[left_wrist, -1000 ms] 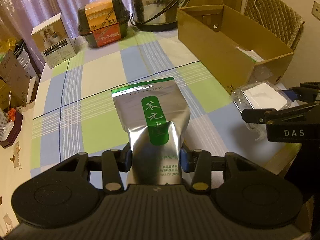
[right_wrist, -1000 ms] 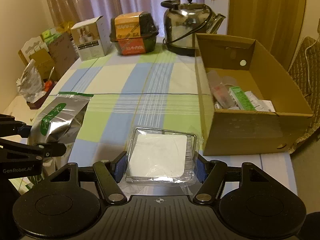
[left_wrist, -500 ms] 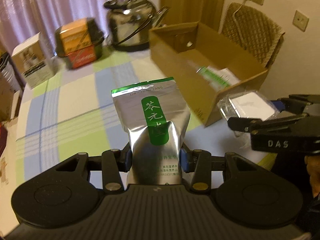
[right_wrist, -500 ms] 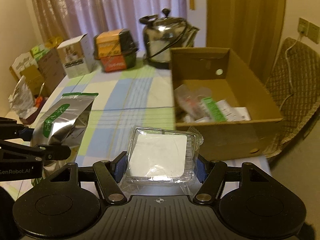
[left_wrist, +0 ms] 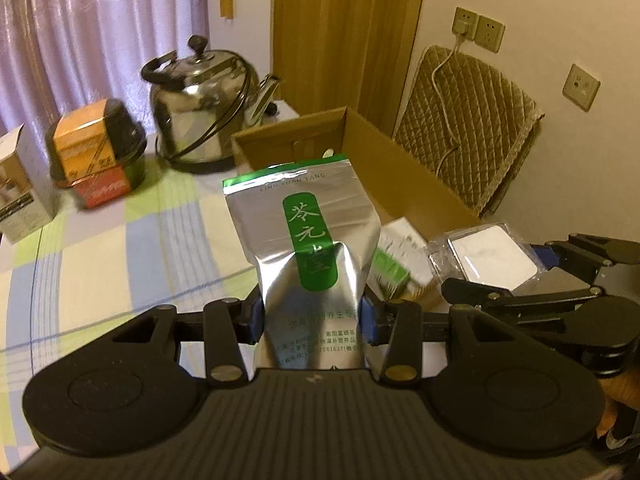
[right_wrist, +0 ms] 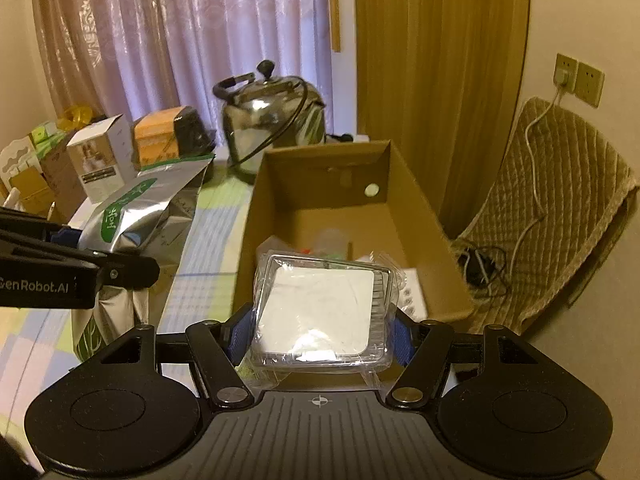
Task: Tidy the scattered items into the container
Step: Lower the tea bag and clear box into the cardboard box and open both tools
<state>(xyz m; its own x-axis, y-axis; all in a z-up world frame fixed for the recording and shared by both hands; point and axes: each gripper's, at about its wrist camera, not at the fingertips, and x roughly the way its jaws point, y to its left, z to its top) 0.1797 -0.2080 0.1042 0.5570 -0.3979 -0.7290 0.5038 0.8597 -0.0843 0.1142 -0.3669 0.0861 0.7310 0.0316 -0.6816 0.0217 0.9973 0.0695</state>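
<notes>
The left gripper [left_wrist: 311, 322] clamps a silver pouch [left_wrist: 308, 248] upright; the cardboard box [left_wrist: 404, 172] sits beyond, kettle [left_wrist: 204, 104] far left.

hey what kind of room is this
Probably a lived-in home dining room: a checked tablecloth, a steel kettle and lilac curtains by the window.

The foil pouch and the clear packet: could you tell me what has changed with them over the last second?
Both have been lifted off the table and carried toward the cardboard box. The clear packet now hangs over the box's near end, while the foil pouch is raised beside its left wall. Both claws, left and right, stay shut on their loads; the kettle has not moved.
</notes>
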